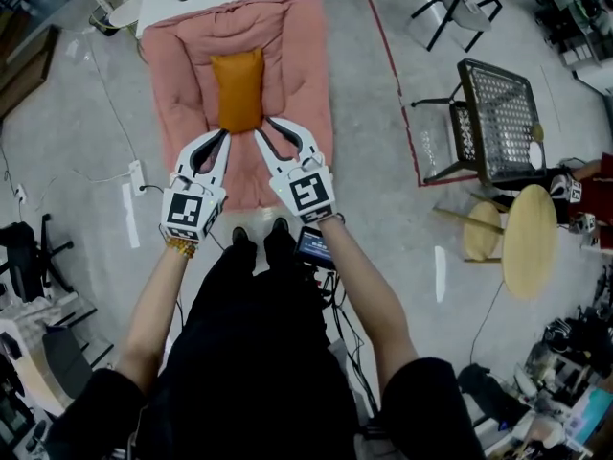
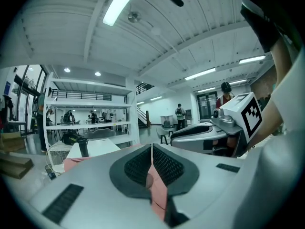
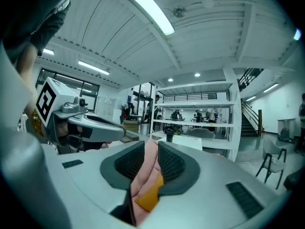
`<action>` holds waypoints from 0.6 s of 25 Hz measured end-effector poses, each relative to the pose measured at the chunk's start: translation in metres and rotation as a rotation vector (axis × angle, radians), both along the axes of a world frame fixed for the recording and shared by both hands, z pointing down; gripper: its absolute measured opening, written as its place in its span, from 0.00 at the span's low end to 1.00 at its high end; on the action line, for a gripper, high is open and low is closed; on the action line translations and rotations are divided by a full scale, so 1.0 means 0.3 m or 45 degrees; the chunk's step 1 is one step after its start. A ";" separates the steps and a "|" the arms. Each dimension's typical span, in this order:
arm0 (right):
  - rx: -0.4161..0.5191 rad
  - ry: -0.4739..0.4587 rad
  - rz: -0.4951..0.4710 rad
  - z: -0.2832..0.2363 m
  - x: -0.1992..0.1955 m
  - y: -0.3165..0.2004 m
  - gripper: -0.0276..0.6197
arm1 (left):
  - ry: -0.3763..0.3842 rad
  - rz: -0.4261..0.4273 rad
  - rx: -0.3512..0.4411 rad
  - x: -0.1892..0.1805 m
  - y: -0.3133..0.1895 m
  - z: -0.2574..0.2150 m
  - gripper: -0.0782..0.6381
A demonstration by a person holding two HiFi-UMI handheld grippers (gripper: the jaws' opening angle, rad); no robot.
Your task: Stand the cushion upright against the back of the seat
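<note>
Orange cloth is covering the cushion, which is lying flat on the pink padded seat in the head view, just beyond the tips of both tools. The left gripper and the right gripper are meeting its near short edge, one at each corner. That two-corner hold is probably there so the edge can be raised evenly and the cushion can tip up without twisting. Its long axis is running straight away from the grippers, along the length of the seat. The far short end is pointing toward the seat's far end, which I take to be the back.

From the left gripper view, the left gripper is closing its jaws on a fold of pink cloth, with the pads pressing it from both sides. Whether that cloth is the seat's cover or the cushion's underside is hard to tell from here.

From the right gripper view, the right gripper is clamping a bunch of pink cloth together with an orange corner of the cushion, which is hanging just below the pads. The other tool is sitting close at its side, roughly level with it.
</note>
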State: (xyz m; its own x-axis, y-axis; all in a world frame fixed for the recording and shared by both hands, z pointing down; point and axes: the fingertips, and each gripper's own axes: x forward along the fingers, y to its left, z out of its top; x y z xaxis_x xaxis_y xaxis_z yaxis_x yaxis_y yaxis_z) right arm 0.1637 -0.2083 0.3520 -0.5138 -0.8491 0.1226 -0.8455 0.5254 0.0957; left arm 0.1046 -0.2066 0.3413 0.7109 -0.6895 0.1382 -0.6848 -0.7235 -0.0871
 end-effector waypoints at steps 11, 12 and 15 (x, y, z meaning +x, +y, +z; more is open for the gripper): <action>0.071 0.005 0.093 -0.105 -0.201 0.222 0.19 | 0.126 -0.015 0.059 -0.235 0.180 -0.107 0.13; 0.076 0.003 0.102 -0.113 -0.224 0.249 0.19 | 0.136 -0.015 0.065 -0.262 0.205 -0.115 0.14; 0.077 -0.005 0.134 -0.126 -0.277 0.326 0.19 | 0.158 -0.009 0.065 -0.323 0.277 -0.114 0.14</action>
State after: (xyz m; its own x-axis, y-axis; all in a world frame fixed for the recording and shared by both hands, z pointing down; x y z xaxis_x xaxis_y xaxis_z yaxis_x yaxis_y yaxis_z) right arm 0.0805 -0.1104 0.3141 -0.4217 -0.9042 0.0675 -0.8961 0.4270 0.1209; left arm 0.0076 -0.1234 0.3072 0.7154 -0.6986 0.0142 -0.6977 -0.7153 -0.0381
